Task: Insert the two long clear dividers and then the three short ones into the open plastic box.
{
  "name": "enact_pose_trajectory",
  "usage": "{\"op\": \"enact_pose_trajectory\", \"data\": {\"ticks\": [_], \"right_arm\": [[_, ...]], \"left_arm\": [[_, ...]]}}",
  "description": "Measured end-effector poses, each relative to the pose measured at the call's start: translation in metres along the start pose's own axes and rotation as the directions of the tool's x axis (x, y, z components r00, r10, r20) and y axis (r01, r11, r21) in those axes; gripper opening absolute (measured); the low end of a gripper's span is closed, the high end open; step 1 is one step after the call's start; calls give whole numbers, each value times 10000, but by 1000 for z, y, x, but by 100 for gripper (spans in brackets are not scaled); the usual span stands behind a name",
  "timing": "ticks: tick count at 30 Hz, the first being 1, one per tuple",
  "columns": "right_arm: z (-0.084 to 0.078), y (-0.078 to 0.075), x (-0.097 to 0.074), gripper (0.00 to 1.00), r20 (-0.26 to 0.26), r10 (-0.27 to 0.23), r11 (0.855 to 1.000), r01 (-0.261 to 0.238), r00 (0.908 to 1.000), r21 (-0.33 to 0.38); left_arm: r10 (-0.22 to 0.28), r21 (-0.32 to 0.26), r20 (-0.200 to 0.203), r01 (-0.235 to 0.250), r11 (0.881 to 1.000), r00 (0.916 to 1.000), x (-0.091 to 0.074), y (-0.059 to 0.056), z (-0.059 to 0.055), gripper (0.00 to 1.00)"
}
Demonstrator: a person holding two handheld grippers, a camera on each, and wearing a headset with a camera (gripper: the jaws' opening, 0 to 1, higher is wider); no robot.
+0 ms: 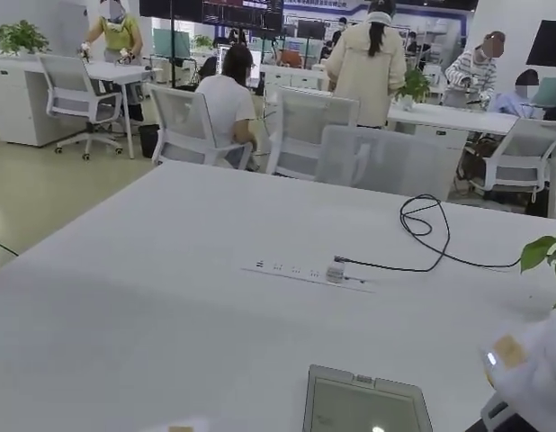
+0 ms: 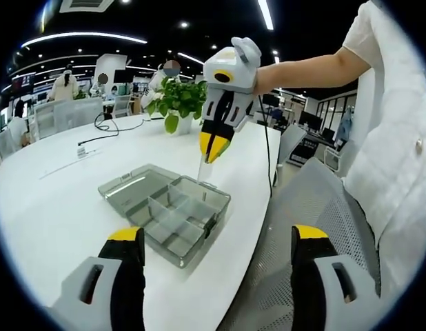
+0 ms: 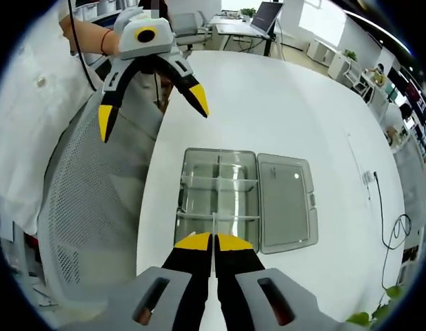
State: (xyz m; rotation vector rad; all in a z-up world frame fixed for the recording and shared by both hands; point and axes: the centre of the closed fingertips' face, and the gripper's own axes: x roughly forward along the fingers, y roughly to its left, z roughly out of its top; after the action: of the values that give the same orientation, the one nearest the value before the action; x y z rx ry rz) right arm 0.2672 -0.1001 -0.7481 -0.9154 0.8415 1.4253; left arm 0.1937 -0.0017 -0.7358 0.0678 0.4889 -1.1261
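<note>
right tongs (image 3: pixel 213 239) pinching a divider (image 2: pixel 201 171) over the box (image 3: pixel 180 207), left tongs (image 3: pixel 152 114) spread at its 11 o'clock: hold it vertical, align with wall slots, press straight down.

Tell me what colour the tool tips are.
The tips are yellow; the right gripper view shows them best.

Counting now: two grippers working, left gripper (image 3: pixel 152 114) and right gripper (image 3: pixel 213 241). One plastic box (image 3: pixel 180 200), one lid (image 3: pixel 285 200). At least two seated dividers (image 3: pixel 230 181) showing; exact number unclear. One clear divider (image 2: pixel 203 169) hanging above. One plant (image 2: pixel 178 103), one cable (image 1: pixel 431 234), one power strip (image 1: pixel 300 270).
</note>
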Motion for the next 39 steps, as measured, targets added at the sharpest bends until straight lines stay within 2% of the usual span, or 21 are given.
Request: {"op": "enact_pose_trajectory", "data": {"ticks": [7, 16, 23, 32, 39], "right_arm": [[-5, -3, 12, 3, -67, -53, 9998, 55, 10000, 168], [-8, -4, 18, 3, -179, -12, 9997, 17, 9998, 257], [-11, -5, 26, 3, -283, 198, 9990, -186, 9994, 415], [-16, -5, 34, 3, -171, 415, 9967, -402, 9990, 708], [-16, -5, 37, 3, -8, 424, 9975, -423, 9991, 565]], "left_arm": [[-18, -87, -47, 18, 10000, 10000, 0, -2, -3, 93], [15, -174, 13, -15, 9998, 10000, -1, -3, -3, 93], [22, -183, 62, -21, 9998, 10000, -1, -3, -3, 92], [73, -216, 95, -71, 9997, 9999, -2, -3, -3, 92], [72, -245, 120, -69, 9997, 9999, -2, -3, -3, 92]]}}
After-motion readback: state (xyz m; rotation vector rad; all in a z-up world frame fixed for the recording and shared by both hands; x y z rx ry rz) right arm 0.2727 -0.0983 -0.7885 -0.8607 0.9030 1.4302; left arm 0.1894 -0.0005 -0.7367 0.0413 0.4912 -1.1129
